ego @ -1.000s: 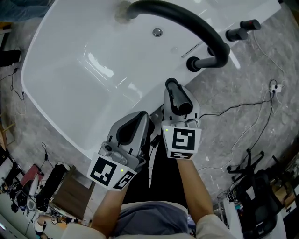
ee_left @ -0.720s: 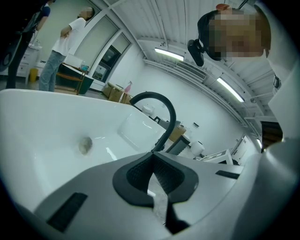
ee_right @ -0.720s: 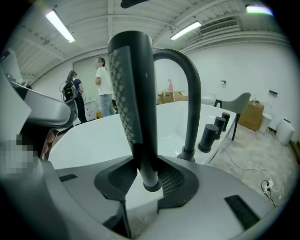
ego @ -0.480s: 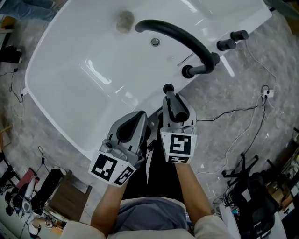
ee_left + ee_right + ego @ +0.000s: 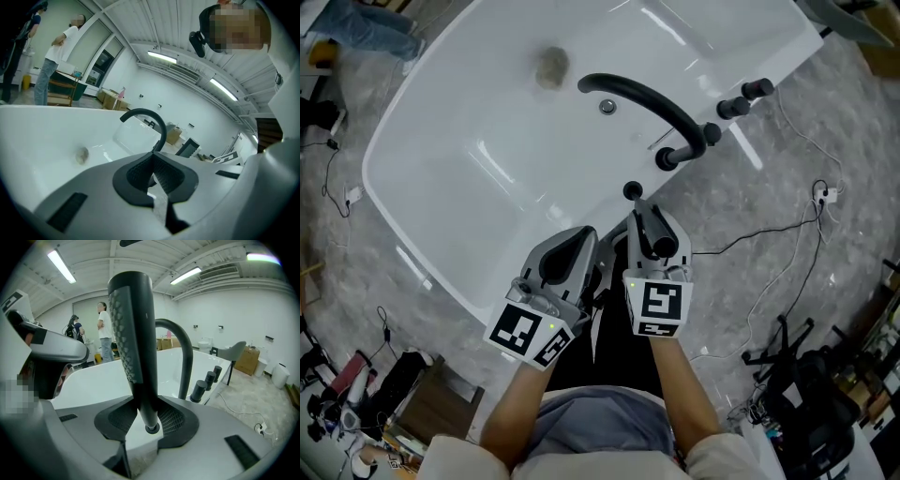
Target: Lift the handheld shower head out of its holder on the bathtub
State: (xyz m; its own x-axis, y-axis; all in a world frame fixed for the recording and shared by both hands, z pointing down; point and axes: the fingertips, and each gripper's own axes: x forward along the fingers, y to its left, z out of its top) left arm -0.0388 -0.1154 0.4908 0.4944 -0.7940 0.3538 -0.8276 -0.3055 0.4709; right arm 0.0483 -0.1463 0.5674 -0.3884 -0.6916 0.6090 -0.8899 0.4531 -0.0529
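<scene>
The handheld shower head [image 5: 133, 333] is a slim black wand, standing upright between the jaws of my right gripper [image 5: 150, 423], which is shut on its lower end. In the head view its black tip [image 5: 632, 191] pokes out past my right gripper [image 5: 645, 220], just over the white bathtub's near rim [image 5: 441, 272]. My left gripper [image 5: 577, 242] sits beside it to the left, shut with nothing in it [image 5: 153, 176]. The black arched faucet [image 5: 647, 94] stands on the tub's far-right rim.
Two black knobs [image 5: 733, 107] stand on the rim beyond the faucet [image 5: 185, 352]. A drain [image 5: 607, 107] lies in the tub floor. Cables [image 5: 787, 225] trail over the grey stone floor at right, near a black stand [image 5: 787, 375]. A person [image 5: 54, 61] stands beyond the tub.
The tub and faucet have drawn farther off in the head view. My right gripper stays shut on the shower head; both grippers sit a little farther back from the faucet.
</scene>
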